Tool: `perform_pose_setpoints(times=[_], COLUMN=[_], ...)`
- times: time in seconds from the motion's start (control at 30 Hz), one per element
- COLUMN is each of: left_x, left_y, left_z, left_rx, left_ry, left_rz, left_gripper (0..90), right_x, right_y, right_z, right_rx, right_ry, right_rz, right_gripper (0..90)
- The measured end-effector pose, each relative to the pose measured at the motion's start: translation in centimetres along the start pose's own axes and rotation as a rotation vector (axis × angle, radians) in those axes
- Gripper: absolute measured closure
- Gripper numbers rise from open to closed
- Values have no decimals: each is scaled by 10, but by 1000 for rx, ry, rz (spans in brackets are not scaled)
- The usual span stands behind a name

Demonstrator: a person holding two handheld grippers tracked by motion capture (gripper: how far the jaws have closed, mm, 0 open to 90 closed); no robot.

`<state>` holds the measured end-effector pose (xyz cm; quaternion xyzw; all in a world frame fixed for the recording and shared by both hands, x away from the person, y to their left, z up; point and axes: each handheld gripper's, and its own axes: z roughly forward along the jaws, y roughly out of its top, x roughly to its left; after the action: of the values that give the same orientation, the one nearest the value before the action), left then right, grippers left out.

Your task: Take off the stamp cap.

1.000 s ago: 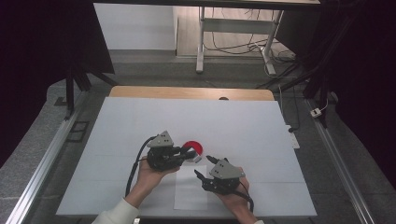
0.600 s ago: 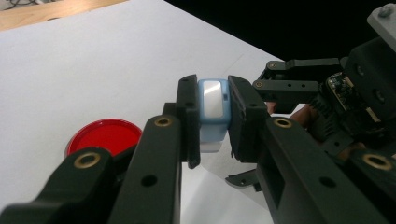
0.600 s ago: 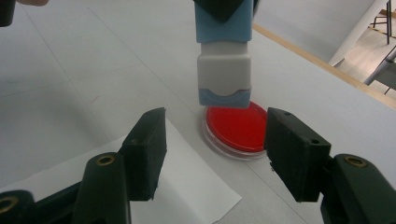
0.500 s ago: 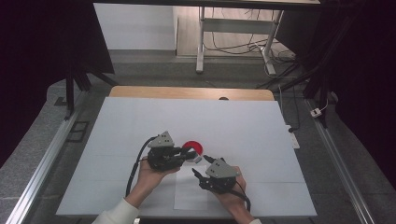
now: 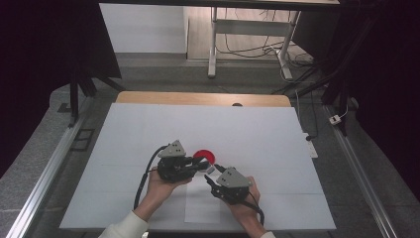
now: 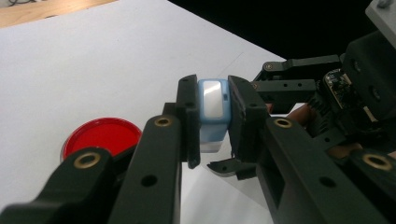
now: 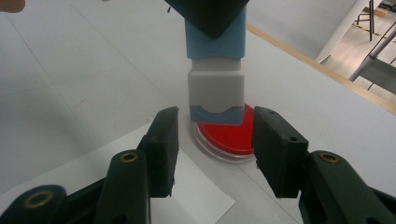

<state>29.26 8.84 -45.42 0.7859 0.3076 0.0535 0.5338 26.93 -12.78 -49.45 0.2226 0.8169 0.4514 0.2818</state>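
Note:
My left gripper (image 6: 214, 116) is shut on a small blue-and-white device (image 6: 214, 105) and holds it above the white table. In the right gripper view the device (image 7: 215, 84) hangs down with its grey-white cap and blue end lowest. My right gripper (image 7: 217, 133) is open, one jaw on each side of that lower end, not touching it. A red round lid (image 7: 231, 135) lies on the table just behind. In the high view the left gripper (image 5: 206, 166) and right gripper (image 5: 211, 174) meet tip to tip beside the red lid (image 5: 203, 155).
A white sheet of paper (image 5: 203, 208) lies on the white table cover (image 5: 257, 134) under the right hand. A wooden strip (image 5: 198, 98) runs along the far edge. Metal rails flank the table, and a desk frame with cables (image 5: 247, 44) stands beyond.
My right gripper has edged left and forward, bringing its open jaws around the device's lower end. The left gripper has stayed in place, still shut on the device.

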Motion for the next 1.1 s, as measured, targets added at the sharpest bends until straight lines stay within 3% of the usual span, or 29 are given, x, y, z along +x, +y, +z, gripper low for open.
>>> perform_pose_setpoints(times=[0.7,1.1], left_x=[-2,-2], left_y=[-1,-2], left_z=[4,5], left_rx=[9,14], left_ry=[2,5], left_rz=[4,6], left_gripper=[754,754], right_x=[3,4], right_y=[1,1], right_z=[2,3], right_rx=[11,21], right_ry=[-34,-41], right_rz=[-26,-42], right_gripper=[634,647])
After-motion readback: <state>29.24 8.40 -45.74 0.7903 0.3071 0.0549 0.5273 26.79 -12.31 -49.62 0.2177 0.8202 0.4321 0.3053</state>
